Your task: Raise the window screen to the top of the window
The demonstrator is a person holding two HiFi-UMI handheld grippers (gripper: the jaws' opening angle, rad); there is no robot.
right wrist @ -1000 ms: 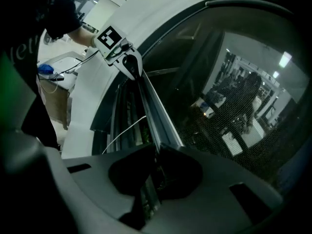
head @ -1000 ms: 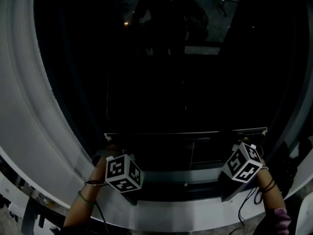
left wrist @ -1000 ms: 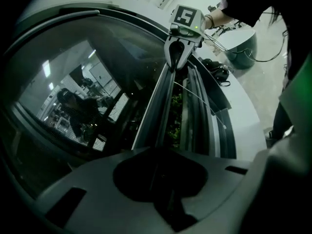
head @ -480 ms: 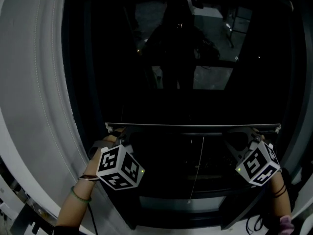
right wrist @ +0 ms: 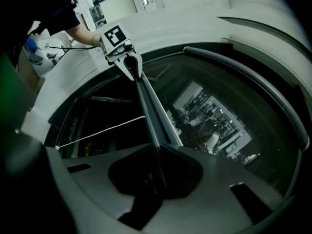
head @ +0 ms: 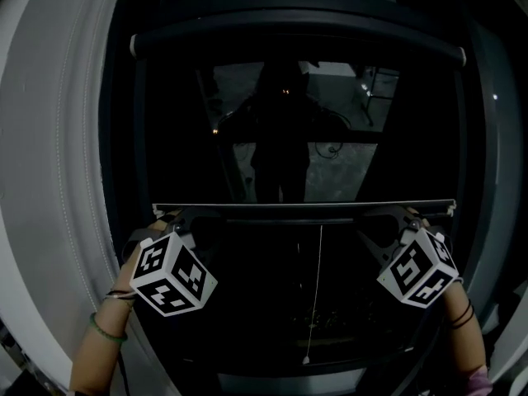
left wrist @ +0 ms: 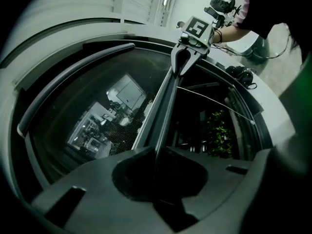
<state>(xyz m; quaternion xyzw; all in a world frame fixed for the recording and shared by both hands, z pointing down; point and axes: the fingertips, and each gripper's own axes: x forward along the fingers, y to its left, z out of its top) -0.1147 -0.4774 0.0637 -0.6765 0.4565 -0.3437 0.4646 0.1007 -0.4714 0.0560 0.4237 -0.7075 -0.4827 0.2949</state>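
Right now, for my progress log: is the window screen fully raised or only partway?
Partway: its bottom bar sits mid-window, well below the top roller; left claw and right claw grip it.

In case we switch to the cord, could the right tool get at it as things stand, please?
Probably not yet: the right tool is shut on the right end of the bar, while the cord hangs from its middle. Nothing blocks the way, but it would have to let go first.

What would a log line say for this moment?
left gripper: shut on screen's bottom bar, left end | right gripper: shut on its right end | bar: level, not yet at top roller
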